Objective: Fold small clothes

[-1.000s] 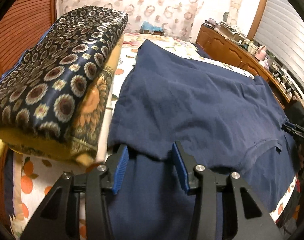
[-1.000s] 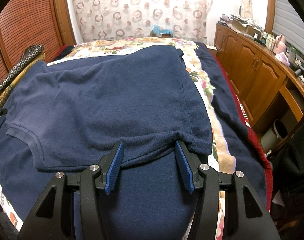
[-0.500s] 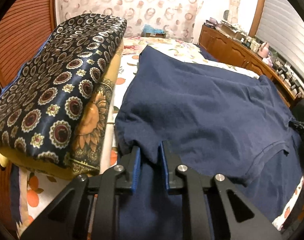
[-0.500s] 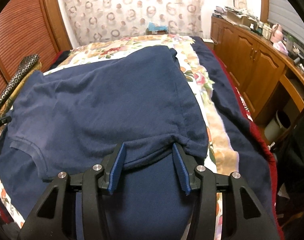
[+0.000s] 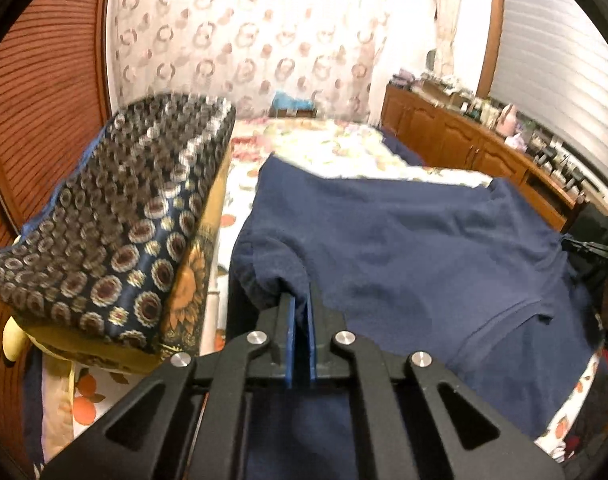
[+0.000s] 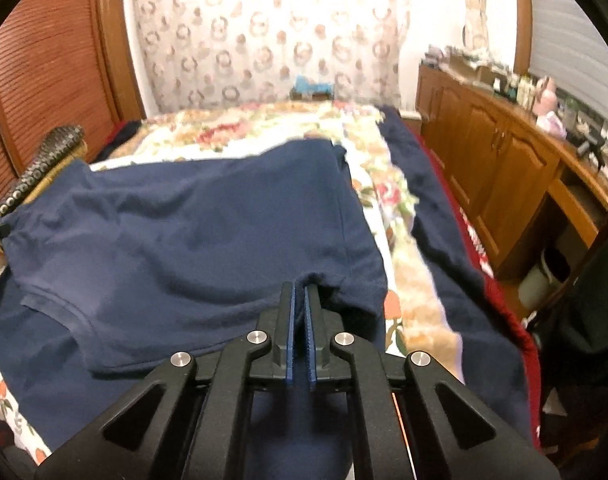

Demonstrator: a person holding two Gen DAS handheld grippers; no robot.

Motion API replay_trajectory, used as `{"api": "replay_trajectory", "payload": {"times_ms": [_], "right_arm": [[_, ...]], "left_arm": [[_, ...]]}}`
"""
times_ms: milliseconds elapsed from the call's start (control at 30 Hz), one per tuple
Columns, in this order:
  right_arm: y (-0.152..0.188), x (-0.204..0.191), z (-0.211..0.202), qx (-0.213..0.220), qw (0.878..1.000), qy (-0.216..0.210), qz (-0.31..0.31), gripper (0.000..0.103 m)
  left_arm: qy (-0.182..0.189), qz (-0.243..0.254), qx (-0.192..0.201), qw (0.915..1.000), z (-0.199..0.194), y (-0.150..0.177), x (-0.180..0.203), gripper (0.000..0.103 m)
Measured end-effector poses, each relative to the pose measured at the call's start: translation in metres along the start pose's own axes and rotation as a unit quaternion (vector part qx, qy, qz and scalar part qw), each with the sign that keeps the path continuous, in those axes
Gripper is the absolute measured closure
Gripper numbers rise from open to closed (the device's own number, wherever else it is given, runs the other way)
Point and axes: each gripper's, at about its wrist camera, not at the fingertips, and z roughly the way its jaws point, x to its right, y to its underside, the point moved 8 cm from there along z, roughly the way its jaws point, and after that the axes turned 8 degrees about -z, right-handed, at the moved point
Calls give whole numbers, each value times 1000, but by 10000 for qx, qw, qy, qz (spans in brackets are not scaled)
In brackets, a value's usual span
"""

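Floral bedspread (image 6: 388, 200) bearing navy shirt (image 6: 208, 224); left gripper (image 5: 300, 312) and right gripper (image 6: 299, 300) clamp its near edge, ready to fold forward.

Home bedroom, floral-covered bed (image 6: 240, 136), patterned curtain (image 6: 264, 32), wooden cabinets (image 6: 500, 152)

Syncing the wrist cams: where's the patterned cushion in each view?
Left wrist: patterned cushion fills the left side, beside the navy shirt.
Right wrist: only its edge shows at far left, past the shirt's left end.
Shared landmark: blue object at the bed's far end, before the ring-print curtain.
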Motion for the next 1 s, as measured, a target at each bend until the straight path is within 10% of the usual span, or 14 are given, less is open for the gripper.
{"api": "replay_trajectory", "payload": {"times_ms": [467, 1000], "right_arm": [[-22, -4, -76, 769, 9969, -20, -137, 102], [9, -28, -127, 567, 9973, -269, -387, 102]], "left_arm": [[356, -67, 446, 9983, -54, -9, 14, 101], [306, -302, 351, 9985, -87, 39, -5, 101]]}}
